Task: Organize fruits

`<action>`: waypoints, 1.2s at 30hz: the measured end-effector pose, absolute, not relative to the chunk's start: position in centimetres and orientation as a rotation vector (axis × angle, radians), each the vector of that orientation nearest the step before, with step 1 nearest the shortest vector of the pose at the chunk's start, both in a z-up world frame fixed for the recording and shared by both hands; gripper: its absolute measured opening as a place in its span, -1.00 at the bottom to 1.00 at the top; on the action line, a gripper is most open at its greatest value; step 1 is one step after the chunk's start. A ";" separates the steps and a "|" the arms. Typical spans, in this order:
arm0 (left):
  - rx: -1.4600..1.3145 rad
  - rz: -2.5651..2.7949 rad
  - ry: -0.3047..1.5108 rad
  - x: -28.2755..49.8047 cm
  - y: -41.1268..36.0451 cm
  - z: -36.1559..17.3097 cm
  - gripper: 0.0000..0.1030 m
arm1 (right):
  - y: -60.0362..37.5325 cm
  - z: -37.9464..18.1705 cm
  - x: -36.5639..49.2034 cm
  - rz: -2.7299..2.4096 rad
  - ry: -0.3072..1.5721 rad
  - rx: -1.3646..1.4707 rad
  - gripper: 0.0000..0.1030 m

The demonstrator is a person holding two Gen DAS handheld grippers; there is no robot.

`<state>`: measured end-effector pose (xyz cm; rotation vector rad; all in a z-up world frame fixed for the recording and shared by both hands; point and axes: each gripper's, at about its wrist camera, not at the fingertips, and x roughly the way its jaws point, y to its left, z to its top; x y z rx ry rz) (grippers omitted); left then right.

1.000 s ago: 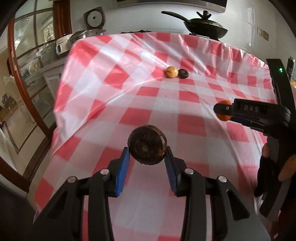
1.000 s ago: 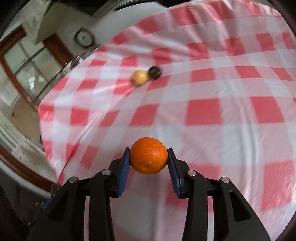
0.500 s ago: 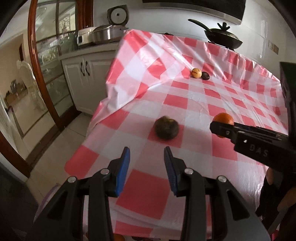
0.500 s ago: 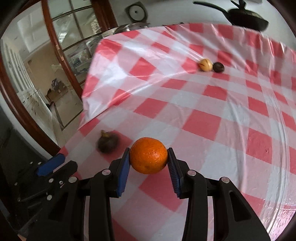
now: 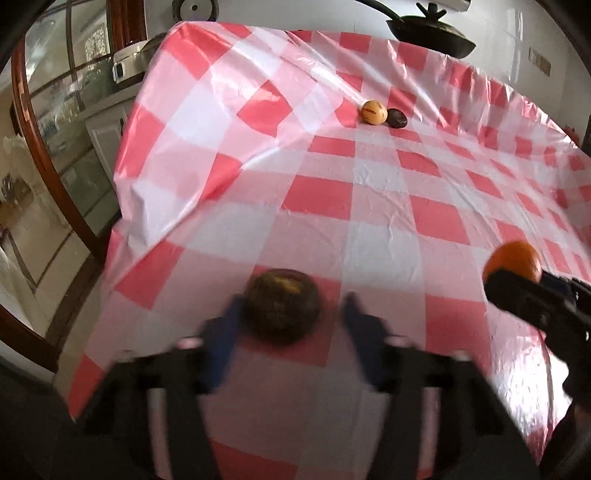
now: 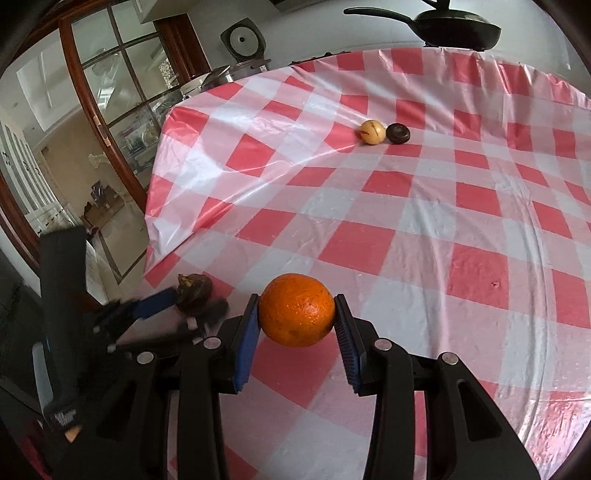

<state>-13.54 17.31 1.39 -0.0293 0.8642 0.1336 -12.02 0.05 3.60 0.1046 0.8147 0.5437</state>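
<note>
A dark brown round fruit [image 5: 282, 304] lies on the red-and-white checked tablecloth [image 5: 369, 192] near its front left corner. My left gripper [image 5: 290, 325] is open, blurred by motion, its blue pads on either side of that fruit with a gap on the right. The same fruit shows in the right wrist view [image 6: 194, 291]. My right gripper [image 6: 297, 325] is shut on an orange [image 6: 297, 309], held just above the cloth; the orange also shows in the left wrist view [image 5: 513, 260]. A yellow fruit [image 5: 374, 112] and a dark fruit [image 5: 397, 118] lie together far back.
A black lidded pan [image 6: 458, 27] stands beyond the table's far edge. A rice cooker [image 6: 221, 75] and a glass-fronted cabinet [image 6: 107, 92] are to the left. The cloth hangs over the left edge [image 5: 125, 192], with floor below.
The left gripper let go of the dark fruit, drew back, and has now moved forward around it again. The right gripper still holds the orange and has swung to face the table's length.
</note>
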 end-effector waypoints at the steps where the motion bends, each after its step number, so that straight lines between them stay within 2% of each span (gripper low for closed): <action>1: -0.028 0.129 0.871 -13.6 17.3 1.5 -0.19 | 0.0 3.4 -12.0 0.545 0.819 0.106 -0.22; 9: -0.028 0.192 0.770 -19.0 18.6 2.9 -0.19 | 2.5 2.7 -14.2 0.628 0.841 0.039 -0.22; 18: -0.100 0.314 0.756 -28.6 23.6 2.9 -0.19 | 9.9 3.4 -21.8 0.898 0.791 -0.176 -0.22; 27: -0.218 0.478 0.799 -36.9 29.1 -0.3 -0.19 | 15.7 1.6 -29.3 1.153 0.779 -0.398 -0.22; 36: -0.270 0.558 0.961 -39.5 32.4 -6.5 -0.18 | 21.0 -5.4 -33.9 1.231 0.884 -0.680 -0.22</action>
